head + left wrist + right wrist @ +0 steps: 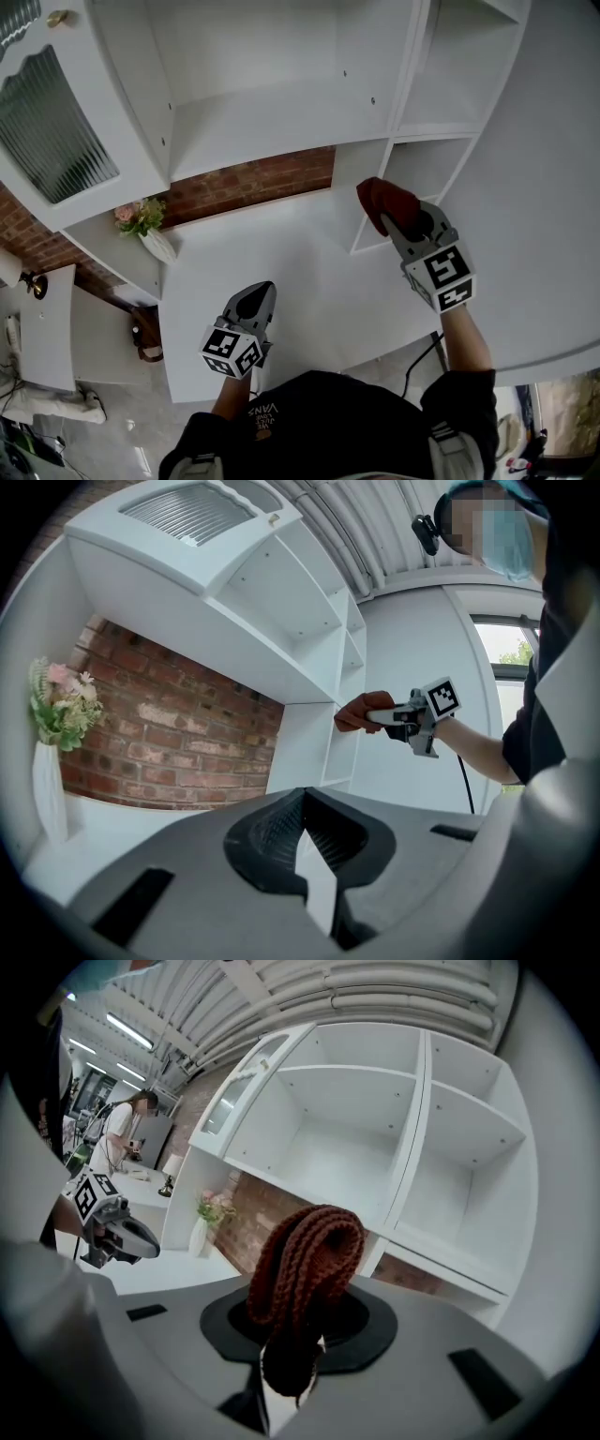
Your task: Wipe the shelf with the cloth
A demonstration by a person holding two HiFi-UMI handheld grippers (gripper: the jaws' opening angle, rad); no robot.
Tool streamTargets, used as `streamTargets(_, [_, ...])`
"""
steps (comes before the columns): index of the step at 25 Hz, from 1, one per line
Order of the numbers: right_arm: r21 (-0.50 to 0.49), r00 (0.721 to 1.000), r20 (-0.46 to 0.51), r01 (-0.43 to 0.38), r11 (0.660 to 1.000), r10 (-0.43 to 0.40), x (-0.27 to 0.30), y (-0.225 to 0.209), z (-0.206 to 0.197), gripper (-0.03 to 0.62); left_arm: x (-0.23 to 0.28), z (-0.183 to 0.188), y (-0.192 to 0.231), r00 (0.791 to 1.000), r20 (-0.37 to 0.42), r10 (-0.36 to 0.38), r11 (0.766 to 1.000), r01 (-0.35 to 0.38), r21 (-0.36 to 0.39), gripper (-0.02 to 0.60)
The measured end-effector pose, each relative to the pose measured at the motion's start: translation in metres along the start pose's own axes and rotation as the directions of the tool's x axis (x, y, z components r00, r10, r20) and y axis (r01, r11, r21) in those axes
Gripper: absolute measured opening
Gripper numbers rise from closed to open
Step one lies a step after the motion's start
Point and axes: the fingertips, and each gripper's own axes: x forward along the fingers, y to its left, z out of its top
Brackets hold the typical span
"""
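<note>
Cloth (382, 201): dark red knit, bunched, clamped in right gripper (394, 221), fold protruding as wiping pad. Held at front edge of low right shelf (424, 167) compartment, likely poised for wiping. Left gripper (259, 292): jaws together, empty, parked over bench (300, 246), out of way.

The cloth (384, 202) covers the tips of the right gripper (401, 225) from above, and in the right gripper view its lower end is lost between the jaws. The shelf (281, 122) and its ribbed glass door (52, 127) are cut by the head view's top edge. A person (117, 1138) at a far counter is too small to make out.
</note>
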Motion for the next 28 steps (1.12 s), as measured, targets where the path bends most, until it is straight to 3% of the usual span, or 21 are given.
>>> streamTargets(9, [0.154, 0.996, -0.004, -0.085, 0.984, 0.086, 0.017, 0.069, -0.062, 0.092, 0.001, -0.008, -0.005, 1.000, -0.004, 0.030, 1.000, -0.030, -0.003, 0.006])
streamTargets(21, [0.451, 0.981, -0.011, -0.170, 0.876, 0.195, 0.040, 0.155, -0.130, 0.092, -0.005, -0.035, -0.002, 0.994, -0.042, 0.105, 0.994, -0.106, -0.027, 0.006])
streamTargets(24, [0.490, 0.979, -0.004, -0.176, 0.854, 0.204, 0.042, 0.165, -0.135, 0.092, -0.008, -0.043, 0.001, 0.990, -0.055, 0.131, 0.990, -0.133, -0.040, 0.006])
streamTargets(28, [0.488, 0.976, -0.006, -0.189, 0.852, 0.220, 0.046, 0.173, -0.139, 0.092, -0.013, -0.050, 0.003, 0.985, -0.063, 0.159, 0.985, -0.162, -0.052, 0.006])
